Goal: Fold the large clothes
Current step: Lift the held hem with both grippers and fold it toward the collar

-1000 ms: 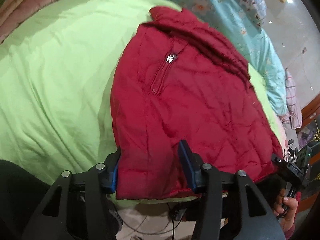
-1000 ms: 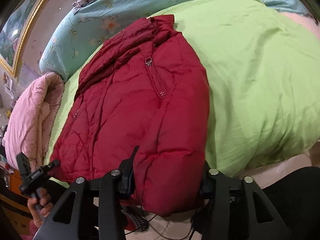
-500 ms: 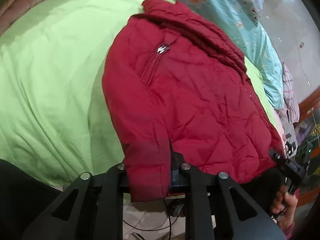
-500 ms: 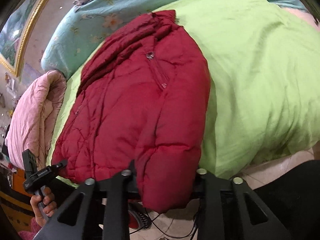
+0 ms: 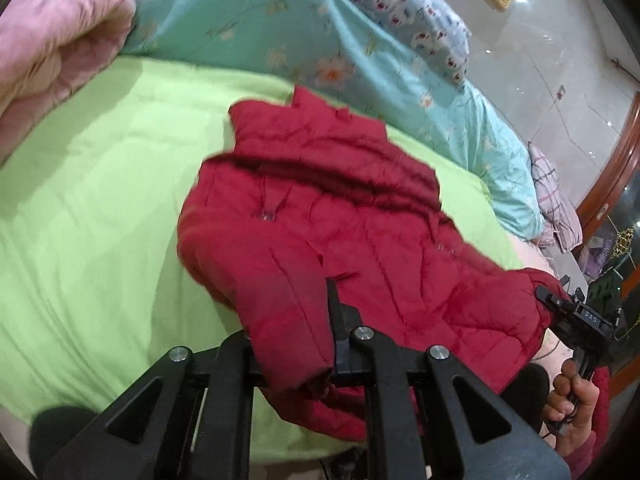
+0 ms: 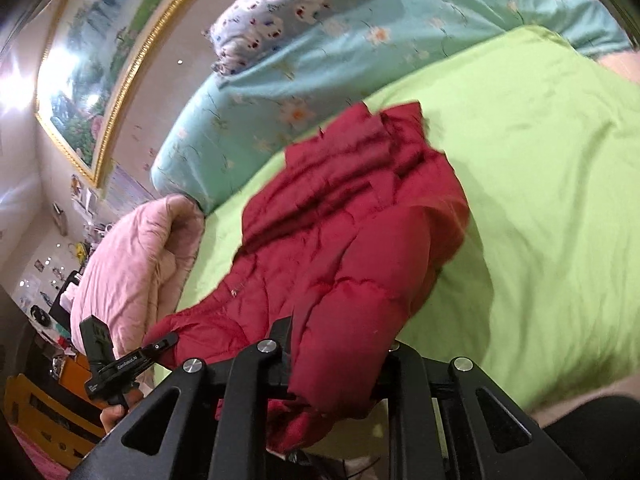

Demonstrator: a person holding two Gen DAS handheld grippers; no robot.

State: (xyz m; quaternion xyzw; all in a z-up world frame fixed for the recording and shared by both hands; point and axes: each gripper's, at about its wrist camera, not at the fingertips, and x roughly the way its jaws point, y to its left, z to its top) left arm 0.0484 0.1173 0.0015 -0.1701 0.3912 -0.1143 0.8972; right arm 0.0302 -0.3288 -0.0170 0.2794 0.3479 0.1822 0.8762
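Jacket: red, puffy, hem lifted off the green bed.
Left hand-held gripper: jaws closing, pinching the hem.
Right hand-held gripper: jaws closing, pinching the hem.
Risk: slick padded fabric may slip free; uneven lifting would skew the fold.

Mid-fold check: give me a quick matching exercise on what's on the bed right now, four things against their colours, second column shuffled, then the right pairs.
Things:
1. jacket
2. bedspread under the jacket
3. floral bedding behind the jacket
4. rolled quilt

Colours:
A. pink
B. lime green
C. dark red
D. turquoise

Pairs: 1-C, 2-B, 3-D, 4-A.

Both the left tongs and the right tongs have the jacket's near hem between their pads and are closing on it.
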